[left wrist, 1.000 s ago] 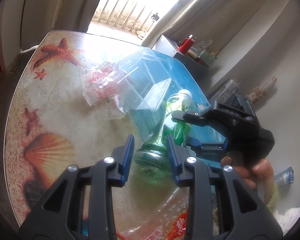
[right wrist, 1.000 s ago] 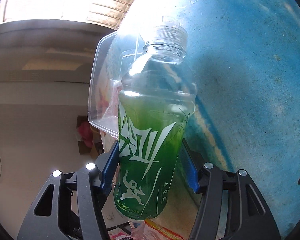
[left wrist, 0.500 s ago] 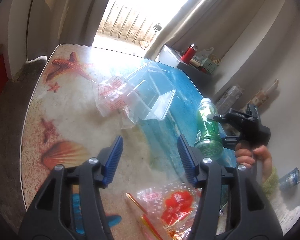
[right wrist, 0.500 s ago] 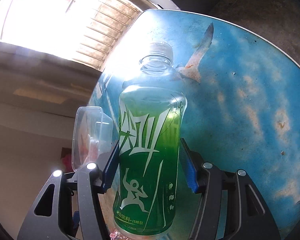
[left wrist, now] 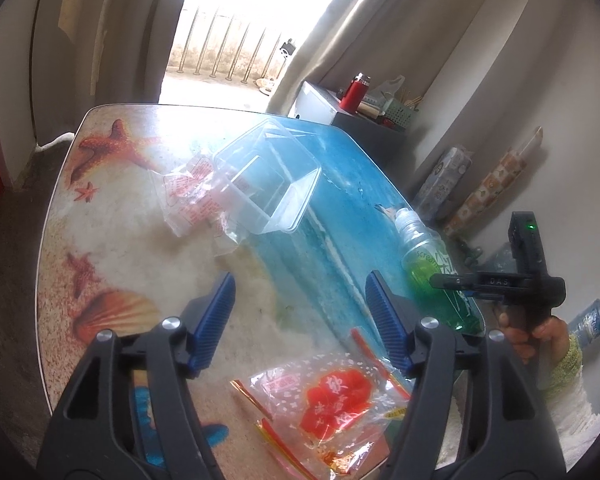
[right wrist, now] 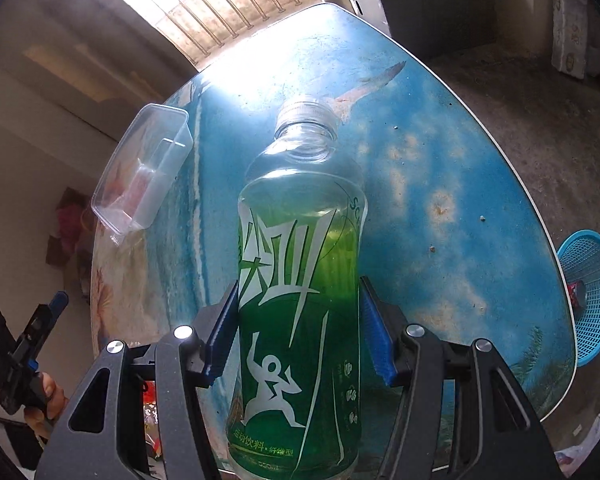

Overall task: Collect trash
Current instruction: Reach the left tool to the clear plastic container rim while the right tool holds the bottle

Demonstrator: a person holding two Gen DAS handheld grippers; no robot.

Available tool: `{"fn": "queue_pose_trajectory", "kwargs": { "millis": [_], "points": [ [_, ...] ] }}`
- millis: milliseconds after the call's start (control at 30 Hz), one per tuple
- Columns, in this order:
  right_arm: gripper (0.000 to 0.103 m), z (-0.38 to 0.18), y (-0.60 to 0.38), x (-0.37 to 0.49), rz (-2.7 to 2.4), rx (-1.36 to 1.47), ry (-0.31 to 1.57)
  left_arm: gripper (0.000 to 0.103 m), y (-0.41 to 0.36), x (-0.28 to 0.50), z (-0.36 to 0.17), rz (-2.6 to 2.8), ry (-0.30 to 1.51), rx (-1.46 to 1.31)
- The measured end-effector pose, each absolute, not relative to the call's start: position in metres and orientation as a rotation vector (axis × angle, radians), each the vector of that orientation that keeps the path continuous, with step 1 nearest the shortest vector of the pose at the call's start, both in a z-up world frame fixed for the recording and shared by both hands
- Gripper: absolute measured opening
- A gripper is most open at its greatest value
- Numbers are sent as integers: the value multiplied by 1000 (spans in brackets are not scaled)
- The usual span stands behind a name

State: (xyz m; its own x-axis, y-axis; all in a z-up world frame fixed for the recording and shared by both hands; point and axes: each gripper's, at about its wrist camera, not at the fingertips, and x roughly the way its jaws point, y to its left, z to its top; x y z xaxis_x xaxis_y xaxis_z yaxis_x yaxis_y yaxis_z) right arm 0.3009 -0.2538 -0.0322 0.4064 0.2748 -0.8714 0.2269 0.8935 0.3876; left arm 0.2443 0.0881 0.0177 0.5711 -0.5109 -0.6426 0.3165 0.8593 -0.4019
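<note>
Glossy beach-print table (left wrist: pixel 112 248) beside grey concrete floor (right wrist: pixel 540 128).

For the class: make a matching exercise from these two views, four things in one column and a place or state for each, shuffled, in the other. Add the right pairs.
Things:
1. green bottle
2. clear plastic tub
3. blue basket
4. red-printed bag

Places or states:
A. on the floor beside the table
B. clamped in the right gripper
C. on the table just below the open left gripper
D. empty, mid-table

Pairs: 1-B, 2-D, 3-A, 4-C
</note>
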Motion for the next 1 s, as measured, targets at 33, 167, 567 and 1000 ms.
{"fn": "queue_pose_trajectory", "kwargs": {
  "millis": [33,167,567,1000],
  "points": [
    [56,-31,-253,295,31,480,1165,64,87,244,18,-490,834,-249],
    [60,-34,-250,287,29,485,1172,68,82,244,22,-485,837,-227],
    [57,-38,-251,274,35,466,1115,68,70,291,42,-390,828,-139],
    [56,-34,-266,260,6,441,1075,56,50,401,19,-277,931,49]
  ]
}}
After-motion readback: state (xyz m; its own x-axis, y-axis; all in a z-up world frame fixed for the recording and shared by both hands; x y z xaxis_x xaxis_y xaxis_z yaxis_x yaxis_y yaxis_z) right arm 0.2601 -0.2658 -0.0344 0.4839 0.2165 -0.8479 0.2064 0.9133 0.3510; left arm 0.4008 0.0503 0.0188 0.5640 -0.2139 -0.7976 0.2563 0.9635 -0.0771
